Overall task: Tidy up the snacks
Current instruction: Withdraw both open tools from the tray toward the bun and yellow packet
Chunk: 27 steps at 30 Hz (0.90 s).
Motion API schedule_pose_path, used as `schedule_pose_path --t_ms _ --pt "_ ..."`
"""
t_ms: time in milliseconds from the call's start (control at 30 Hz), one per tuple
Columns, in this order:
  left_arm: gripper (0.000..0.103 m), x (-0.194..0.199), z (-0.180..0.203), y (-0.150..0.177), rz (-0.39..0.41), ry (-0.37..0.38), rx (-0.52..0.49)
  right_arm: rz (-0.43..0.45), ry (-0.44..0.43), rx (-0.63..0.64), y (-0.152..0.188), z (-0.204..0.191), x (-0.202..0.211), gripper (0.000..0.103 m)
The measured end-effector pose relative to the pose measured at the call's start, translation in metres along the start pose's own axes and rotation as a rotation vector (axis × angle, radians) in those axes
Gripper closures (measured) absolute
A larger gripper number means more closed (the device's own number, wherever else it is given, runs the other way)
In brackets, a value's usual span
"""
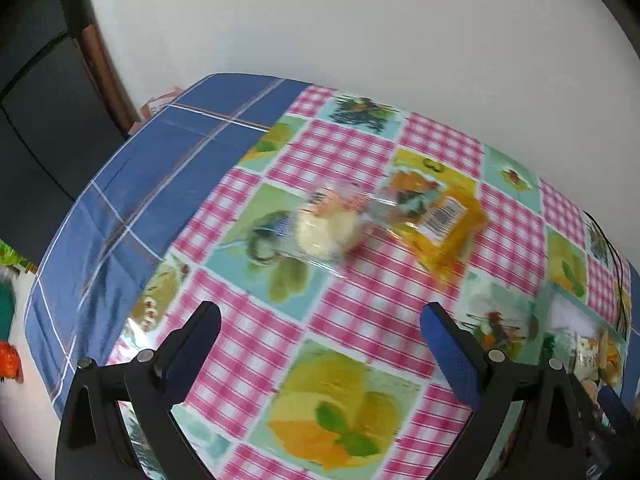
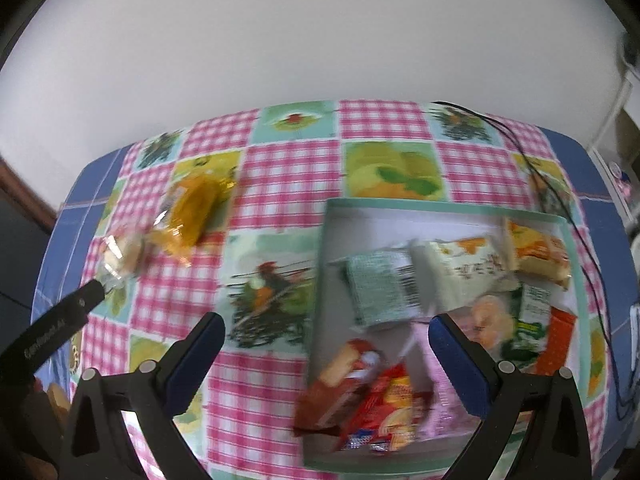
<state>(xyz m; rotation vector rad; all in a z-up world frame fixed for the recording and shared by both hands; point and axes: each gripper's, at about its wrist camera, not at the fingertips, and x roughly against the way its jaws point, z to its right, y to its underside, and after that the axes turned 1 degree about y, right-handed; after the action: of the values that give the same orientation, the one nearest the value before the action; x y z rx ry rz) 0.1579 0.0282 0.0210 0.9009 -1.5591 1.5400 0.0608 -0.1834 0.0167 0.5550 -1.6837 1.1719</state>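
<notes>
Pink-checked oilcloth (image 1: 360,312) covers the table, and two snacks lie on it outside the box: a clear-wrapped pale cake (image 1: 326,230) at the centre of the left wrist view and a yellow packet (image 1: 440,220) touching its right side. In the right wrist view the same pair sits at the upper left, well apart from the box (image 2: 326,264), which fills the right half of the frame and holds several wrapped snacks already. The left gripper (image 1: 320,340) is spread wide and empty, pointed toward the cake from the near side. The right gripper (image 2: 326,350) is likewise spread and empty, hanging above the box's left wall. Both views are smeared, so whether the two wrappers overlap is hard to say. The step in hand looks like fetching the loose pair. Next, the left gripper would need to come down over the cake, close gently on the wrapper and carry it across to the box.
</notes>
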Motion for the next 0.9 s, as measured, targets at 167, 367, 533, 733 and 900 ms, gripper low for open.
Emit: schedule_pose_path --t_ms 167,367,533,733,900 --pt "0.003 -0.004 -0.031 -0.008 -0.003 -0.019 0.056 -0.005 -0.025 0.058 0.003 -0.036 -0.003 0.000" --pt "0.003 -0.009 -0.051 -0.013 -0.003 -0.022 0.089 -0.014 -0.029 0.115 0.008 -0.066 -0.008 0.000" --pt "0.003 -0.017 -0.054 -0.013 -0.015 -0.003 0.086 -0.022 -0.029 0.136 0.011 -0.080 -0.014 0.000" --pt "0.003 -0.027 -0.053 -0.014 -0.024 0.020 0.079 -0.030 -0.023 0.150 0.012 -0.088 -0.023 0.000" --pt "0.003 -0.034 -0.052 -0.015 -0.025 0.033 0.068 -0.016 -0.028 0.140 0.010 -0.089 -0.027 0.000"
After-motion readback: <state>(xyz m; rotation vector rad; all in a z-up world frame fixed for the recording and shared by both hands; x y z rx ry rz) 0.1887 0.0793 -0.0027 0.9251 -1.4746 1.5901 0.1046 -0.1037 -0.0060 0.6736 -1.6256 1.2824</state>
